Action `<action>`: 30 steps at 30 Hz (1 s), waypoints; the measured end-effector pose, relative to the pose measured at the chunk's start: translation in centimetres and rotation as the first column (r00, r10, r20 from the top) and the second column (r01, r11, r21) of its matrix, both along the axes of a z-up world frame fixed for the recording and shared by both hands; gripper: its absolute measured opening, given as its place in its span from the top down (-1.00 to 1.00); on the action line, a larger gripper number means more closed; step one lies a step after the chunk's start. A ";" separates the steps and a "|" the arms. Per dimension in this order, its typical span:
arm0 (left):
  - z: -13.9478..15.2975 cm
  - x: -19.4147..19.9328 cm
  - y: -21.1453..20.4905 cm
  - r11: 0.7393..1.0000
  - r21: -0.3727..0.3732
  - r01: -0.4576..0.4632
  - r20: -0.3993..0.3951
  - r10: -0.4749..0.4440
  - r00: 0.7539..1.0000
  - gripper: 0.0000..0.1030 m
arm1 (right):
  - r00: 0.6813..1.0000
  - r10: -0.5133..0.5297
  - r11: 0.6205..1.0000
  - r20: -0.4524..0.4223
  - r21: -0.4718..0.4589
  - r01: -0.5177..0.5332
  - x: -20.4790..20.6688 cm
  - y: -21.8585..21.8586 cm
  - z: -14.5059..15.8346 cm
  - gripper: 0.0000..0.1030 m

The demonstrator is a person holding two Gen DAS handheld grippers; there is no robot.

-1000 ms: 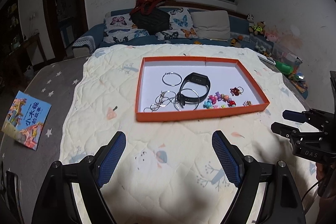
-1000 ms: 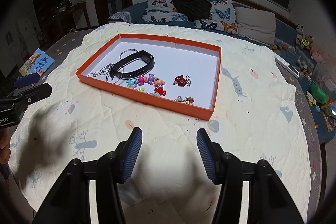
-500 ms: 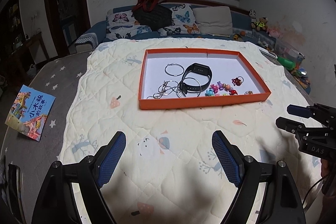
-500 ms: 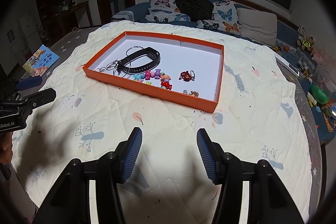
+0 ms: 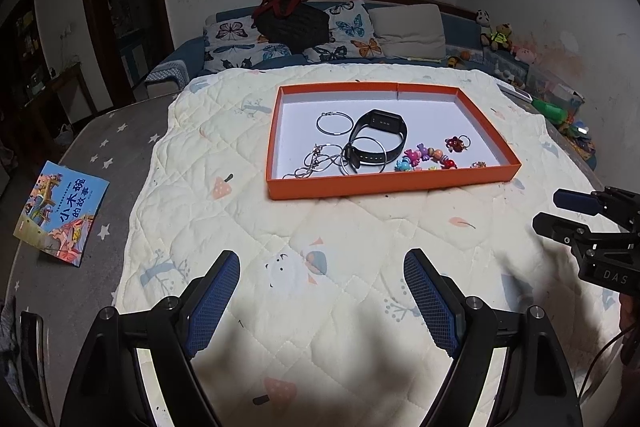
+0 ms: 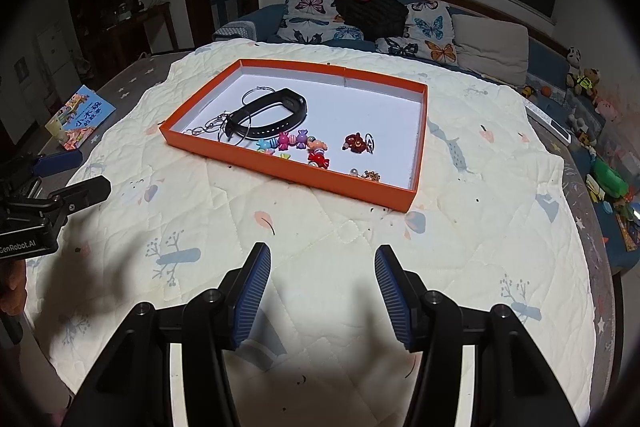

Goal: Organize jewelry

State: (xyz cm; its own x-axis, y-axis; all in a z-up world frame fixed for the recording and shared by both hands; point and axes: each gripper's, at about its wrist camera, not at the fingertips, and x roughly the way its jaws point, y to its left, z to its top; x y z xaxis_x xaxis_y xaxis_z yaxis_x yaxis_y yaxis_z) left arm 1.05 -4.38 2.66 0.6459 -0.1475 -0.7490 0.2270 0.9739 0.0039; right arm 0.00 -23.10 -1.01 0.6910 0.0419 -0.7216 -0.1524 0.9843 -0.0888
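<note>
Left wrist view: left gripper (image 5: pixel 322 277) jaws wide, nothing between, over quilt (image 5: pixel 240 227). Orange tray (image 5: pixel 384 189) ahead holds hoop rings (image 5: pixel 335 123), black band (image 5: pixel 380 139), candy beads (image 5: pixel 426 157). Right gripper (image 5: pixel 560 211) at right edge, body marked "DAS". Book (image 5: pixel 60 217) with Chinese title, unclear.

Right wrist view: right gripper (image 6: pixel 322 277) jaws parted, empty, short of tray. Left gripper's body reads "GenRobot.AI".

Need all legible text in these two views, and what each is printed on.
"DAS": on the body of the right gripper, at the left wrist view's right edge; cut off there.
"GenRobot.AI": on the body of the left gripper, at the right wrist view's left edge.
"小木碗的故事": large title on the picture book; its smaller print is too small to read.
Nothing readable on the black wristband's screen.
</note>
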 end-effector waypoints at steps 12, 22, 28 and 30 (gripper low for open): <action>-0.3 -0.1 0.0 1.000 0.021 -0.003 -0.002 0.003 1.000 -0.75 | 1.000 0.001 1.000 -0.001 0.000 -0.001 0.0 0.1 0.0 -0.16; -0.6 -0.2 -0.2 0.999 0.034 0.001 -0.003 0.000 1.000 -0.75 | 1.000 0.003 1.000 -0.001 0.000 -0.003 0.0 0.1 -0.1 -0.16; -0.8 -0.1 -0.2 0.999 0.036 -0.001 -0.007 0.001 1.000 -0.75 | 1.000 0.002 1.000 -0.001 0.000 -0.002 0.0 0.1 -0.1 -0.16; -0.9 -0.1 -0.1 0.999 0.036 -0.002 -0.009 0.002 1.000 -0.75 | 1.000 0.002 1.000 -0.002 -0.001 -0.002 0.0 0.1 -0.1 -0.16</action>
State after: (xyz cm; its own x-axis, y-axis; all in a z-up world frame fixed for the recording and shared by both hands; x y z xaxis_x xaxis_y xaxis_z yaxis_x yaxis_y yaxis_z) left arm 0.92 -4.48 1.75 0.6391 -0.1186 -0.7600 0.2251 0.9736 0.0373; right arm 0.01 -23.00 -1.10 0.6895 0.0432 -0.7230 -0.1550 0.9839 -0.0891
